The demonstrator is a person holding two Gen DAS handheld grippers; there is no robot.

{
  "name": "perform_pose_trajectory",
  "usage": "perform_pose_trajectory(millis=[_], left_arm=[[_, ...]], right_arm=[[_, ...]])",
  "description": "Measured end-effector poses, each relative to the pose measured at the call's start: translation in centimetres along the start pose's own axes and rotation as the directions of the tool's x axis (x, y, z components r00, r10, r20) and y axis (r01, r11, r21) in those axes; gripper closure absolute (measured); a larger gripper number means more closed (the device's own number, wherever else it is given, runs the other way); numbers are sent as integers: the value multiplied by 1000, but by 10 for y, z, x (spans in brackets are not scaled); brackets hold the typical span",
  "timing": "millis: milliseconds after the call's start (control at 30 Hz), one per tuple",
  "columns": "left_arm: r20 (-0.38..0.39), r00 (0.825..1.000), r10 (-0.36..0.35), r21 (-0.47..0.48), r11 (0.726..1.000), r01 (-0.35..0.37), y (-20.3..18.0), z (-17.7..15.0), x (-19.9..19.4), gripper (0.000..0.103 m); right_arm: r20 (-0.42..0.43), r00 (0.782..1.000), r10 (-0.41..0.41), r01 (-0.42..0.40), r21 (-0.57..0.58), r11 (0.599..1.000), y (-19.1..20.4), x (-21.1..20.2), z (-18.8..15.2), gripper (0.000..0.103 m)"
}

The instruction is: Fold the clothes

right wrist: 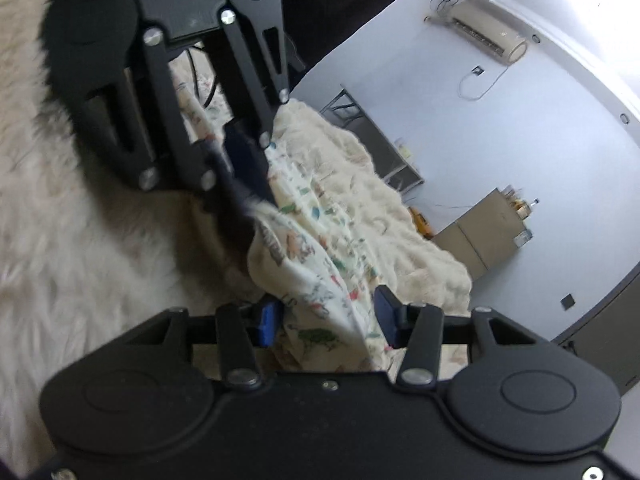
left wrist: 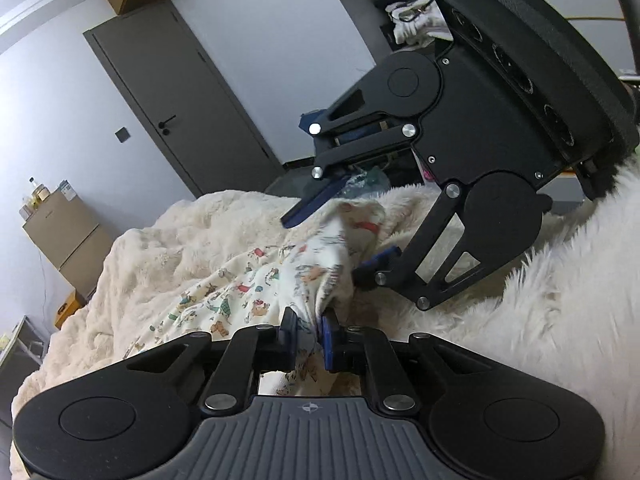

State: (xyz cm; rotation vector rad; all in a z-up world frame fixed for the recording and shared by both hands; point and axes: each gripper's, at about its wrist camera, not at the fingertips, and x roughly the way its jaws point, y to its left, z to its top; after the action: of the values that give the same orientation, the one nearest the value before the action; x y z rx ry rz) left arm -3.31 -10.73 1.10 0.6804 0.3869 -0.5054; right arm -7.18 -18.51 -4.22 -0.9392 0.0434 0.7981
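Left claw [left wrist: 310, 330] is clamped tight on a bunched corner of the printed garment [left wrist: 256, 292], low centre of its own view. Right claw [right wrist: 326, 320] stands half open, and the cloth runs between its pads without being pinched — looks like a handover or a regrip to me. That cartoon-patterned garment lies rumpled across the fluffy cream blanket [left wrist: 168, 240] on the bed, mid-frame. No neat fold showing yet; I'd say we're early, with smoothing and all the folding left.
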Motion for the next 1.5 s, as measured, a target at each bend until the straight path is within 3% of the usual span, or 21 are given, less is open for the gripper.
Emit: perform_pose_trajectory(millis=[133,300,333,433,533,567,633,700,767,833,900,1000,1033,1133,1233,1300,1367,1500], left_arm=[[12,1000,-11,-10,1000,11,1,0,-5,93],[73,997,-28,-50,998,31,7,6,-14,98],[78,997,-29,-61,998,34,9,7,-16,98],[84,996,-31,-95,995,39,18,5,-17,99],[83,996,31,-110,994,-22,27,4,-20,101],[77,996,43,-111,993,-34,30,4,-21,101],[62,996,59,-100,994,-52,30,4,-21,101],[39,996,78,-66,995,-76,24,6,-17,100],[37,998,60,-58,997,-58,22,6,-17,100],[40,999,30,-67,997,-27,22,6,-16,100],[41,999,35,-75,997,-32,22,7,-16,100],[48,998,43,-104,994,-38,26,6,-15,100],[51,998,46,-111,993,-40,26,6,-15,100],[72,997,42,-122,992,-33,26,6,-19,100],[83,996,26,-116,993,-17,24,7,-20,100],[89,996,-3,-103,995,12,21,7,-22,100],[91,996,-9,-93,995,17,19,6,-23,100],[122,992,-24,-93,995,35,17,8,-27,103]], right_arm=[[27,999,-22,20,69,997,-8,-8,-3,56],[-34,989,-142,140,-51,989,12,33,-1,53],[-67,985,-161,154,-101,983,19,46,-3,53],[-173,971,-165,151,-91,984,12,68,-9,53],[-328,932,-155,129,-100,987,-9,60,-24,53],[-329,935,-135,107,-102,989,-15,48,-28,53],[-297,953,-61,54,-29,998,-28,23,-28,52],[-258,965,-46,44,-14,999,-36,3,-29,52],[-161,987,-8,16,47,999,-46,-19,-30,43],[-58,998,38,-28,151,988,-60,-42,-31,46],[19,991,132,-133,216,967,-67,-50,-29,53],[143,955,260,-292,293,910,-77,-61,-26,88],[143,949,282,-314,306,899,-76,-57,-23,102],[82,944,320,-328,335,883,-64,-41,-19,103],[-15,962,273,-252,339,906,-60,-6,-22,103],[-35,981,189,-163,370,915,-59,-4,-24,103],[19,987,159,-152,410,899,-61,-1,-26,103],[3,991,133,-122,413,902,-52,17,-17,103]])
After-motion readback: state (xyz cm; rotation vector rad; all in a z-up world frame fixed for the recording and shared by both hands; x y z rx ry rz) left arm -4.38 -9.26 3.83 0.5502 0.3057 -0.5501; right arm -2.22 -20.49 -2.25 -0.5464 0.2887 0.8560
